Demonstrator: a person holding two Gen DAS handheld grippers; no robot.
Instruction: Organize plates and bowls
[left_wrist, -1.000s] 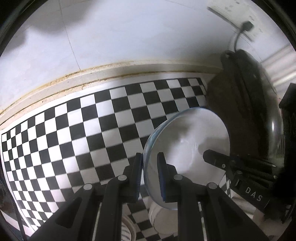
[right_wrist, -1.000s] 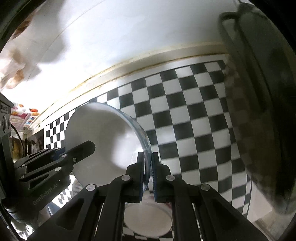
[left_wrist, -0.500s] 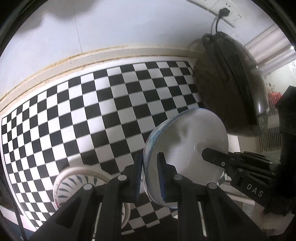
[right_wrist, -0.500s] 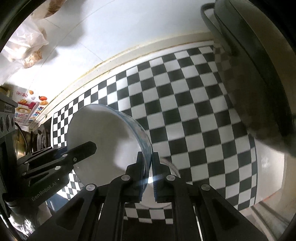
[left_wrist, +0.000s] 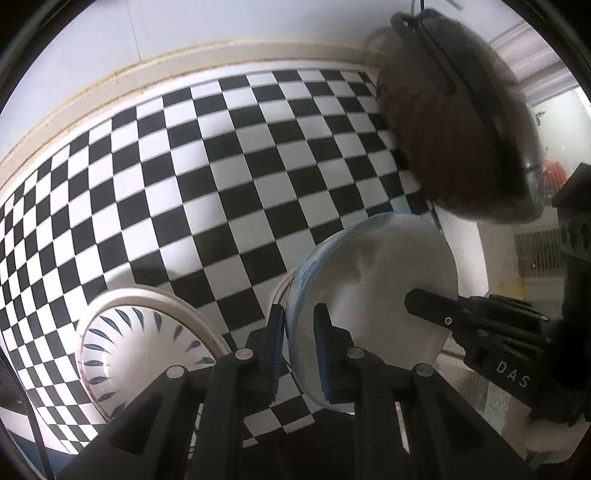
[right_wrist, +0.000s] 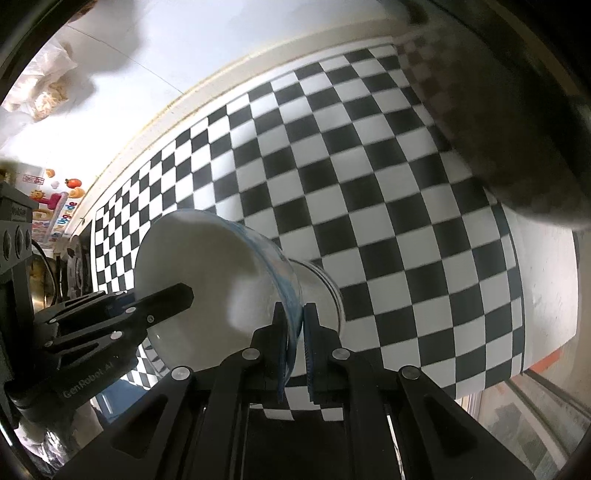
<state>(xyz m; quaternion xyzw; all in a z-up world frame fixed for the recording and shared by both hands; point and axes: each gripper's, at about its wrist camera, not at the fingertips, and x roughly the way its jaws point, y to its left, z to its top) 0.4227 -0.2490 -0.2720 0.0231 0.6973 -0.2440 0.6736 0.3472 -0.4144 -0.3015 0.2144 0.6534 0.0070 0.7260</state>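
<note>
Both grippers hold one white bowl with a blue-patterned rim, tilted on edge above the checkered cloth. In the left wrist view my left gripper (left_wrist: 299, 314) is shut on the bowl's (left_wrist: 376, 291) near rim; the right gripper's fingers (left_wrist: 436, 312) reach in from the right. In the right wrist view my right gripper (right_wrist: 294, 314) is shut on the bowl's (right_wrist: 207, 280) opposite rim, with the left gripper's fingers (right_wrist: 162, 299) at left. A white plate with blue leaf marks (left_wrist: 147, 350) lies on the cloth at lower left. Another white dish (right_wrist: 325, 295) sits just beyond the bowl.
The black-and-white checkered cloth (left_wrist: 240, 166) covers the counter up to a cream wall ledge (left_wrist: 110, 85). A large dark round appliance (left_wrist: 461, 129) stands at the right, also in the right wrist view (right_wrist: 517, 129). The counter's edge (right_wrist: 546, 314) drops off at right.
Both grippers have come down and back toward the cloth with the bowl. The leaf-marked plate has come into the left wrist view and grown larger.
</note>
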